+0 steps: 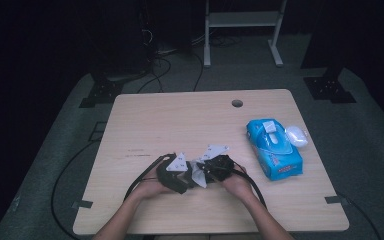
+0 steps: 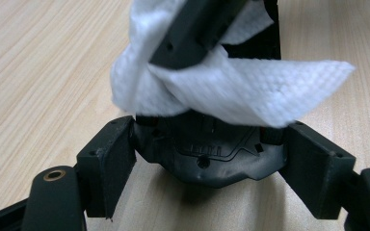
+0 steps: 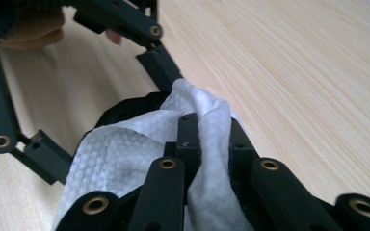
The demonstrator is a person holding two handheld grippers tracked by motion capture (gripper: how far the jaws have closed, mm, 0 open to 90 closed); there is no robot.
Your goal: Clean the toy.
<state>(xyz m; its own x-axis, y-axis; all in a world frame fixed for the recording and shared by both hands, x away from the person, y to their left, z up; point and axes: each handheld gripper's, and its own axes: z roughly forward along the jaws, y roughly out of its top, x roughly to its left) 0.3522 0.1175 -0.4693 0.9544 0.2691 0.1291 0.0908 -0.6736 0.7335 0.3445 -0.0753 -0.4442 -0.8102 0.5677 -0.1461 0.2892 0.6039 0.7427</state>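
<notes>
Near the table's [image 1: 150,120] front middle, the two grippers meet tip to tip. My left gripper [image 1: 176,173] [image 2: 209,159] has its jaws spread wide and pressed against both sides of a black rounded plastic device [image 2: 212,166] [image 3: 125,108], which rests on the wood. My right gripper [image 1: 216,166] [image 3: 212,130] is shut on a white wet wipe [image 1: 198,175] [image 2: 250,91] [image 3: 120,154]. It holds the wipe down on the top of the black device. The wipe drapes around the right jaws and hides most of the device's upper face.
A blue pack of wipes [image 1: 275,149] lies at the right side of the table, with a white oval object [image 1: 296,135] beside its far end. A round cable hole [image 1: 237,103] is near the far edge. Cables trail off the front edge.
</notes>
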